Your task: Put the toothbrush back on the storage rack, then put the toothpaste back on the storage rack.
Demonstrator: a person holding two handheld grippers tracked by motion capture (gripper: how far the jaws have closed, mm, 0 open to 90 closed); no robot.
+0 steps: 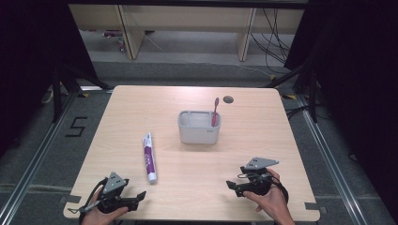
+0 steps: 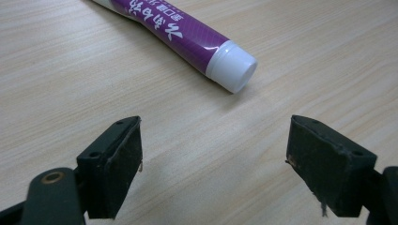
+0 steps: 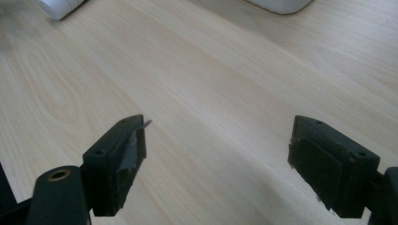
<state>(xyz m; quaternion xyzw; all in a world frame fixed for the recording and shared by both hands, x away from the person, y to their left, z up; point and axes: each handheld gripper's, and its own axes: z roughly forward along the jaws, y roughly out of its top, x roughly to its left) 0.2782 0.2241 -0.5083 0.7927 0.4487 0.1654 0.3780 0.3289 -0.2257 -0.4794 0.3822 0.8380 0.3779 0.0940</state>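
Toothpaste tube [image 1: 149, 156] flat on the bench [image 1: 197, 197], left of centre in the high view, white cap nearest the left gripper [image 1: 139, 195]; cap at top centre of the left gripper view. Left jaws wide apart, empty. Right gripper [image 1: 231, 186], lower right, jaws likewise spread, nothing between. Toothbrush [image 1: 215, 111] upright in grey holder [image 1: 199, 132] at centre. Recommended: advance left jaws to straddle tube body just behind cap, level, closing across the narrow width.
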